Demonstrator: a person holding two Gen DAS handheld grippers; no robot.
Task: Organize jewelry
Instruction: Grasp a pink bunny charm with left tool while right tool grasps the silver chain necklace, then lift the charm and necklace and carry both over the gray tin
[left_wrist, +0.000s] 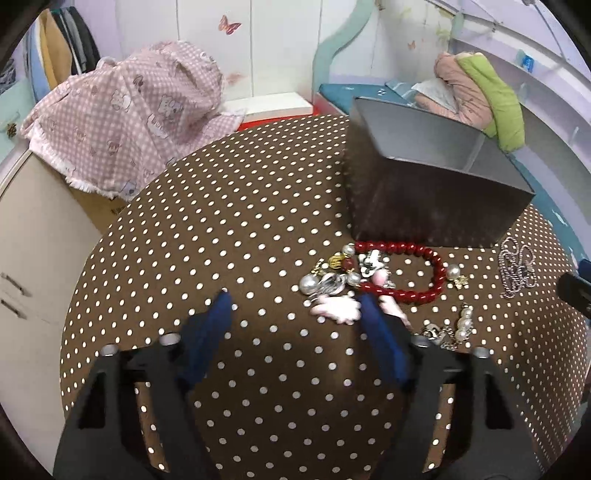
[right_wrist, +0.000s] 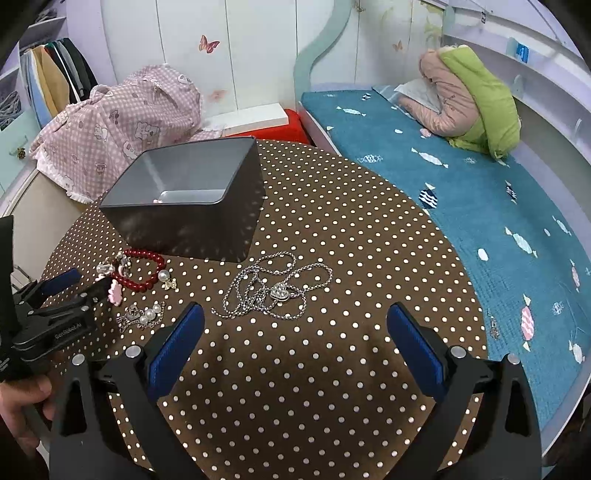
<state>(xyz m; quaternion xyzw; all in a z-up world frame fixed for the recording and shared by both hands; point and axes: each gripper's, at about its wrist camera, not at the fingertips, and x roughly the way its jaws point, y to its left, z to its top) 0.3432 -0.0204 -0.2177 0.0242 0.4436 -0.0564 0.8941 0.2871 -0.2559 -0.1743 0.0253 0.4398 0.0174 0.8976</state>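
A dark grey open box (left_wrist: 436, 173) stands on the brown polka-dot table (left_wrist: 221, 221); it also shows in the right wrist view (right_wrist: 192, 206). In front of it lie a red bead bracelet (left_wrist: 413, 269), pearl earrings (left_wrist: 325, 280), a pink charm (left_wrist: 338, 308) and a pearl chain piece (left_wrist: 461, 325). My left gripper (left_wrist: 295, 306) is open, its right finger beside the pink charm. A silver chain necklace (right_wrist: 273, 291) with a heart pendant lies ahead of my open, empty right gripper (right_wrist: 295, 317). The left gripper (right_wrist: 85, 284) shows at left there.
A pink patterned cloth (left_wrist: 125, 118) covers a cabinet at back left. A bed with a teal blanket (right_wrist: 480, 206) and folded pink and green bedding (right_wrist: 472, 99) runs along the right. A red and white box (right_wrist: 258, 122) sits behind the table.
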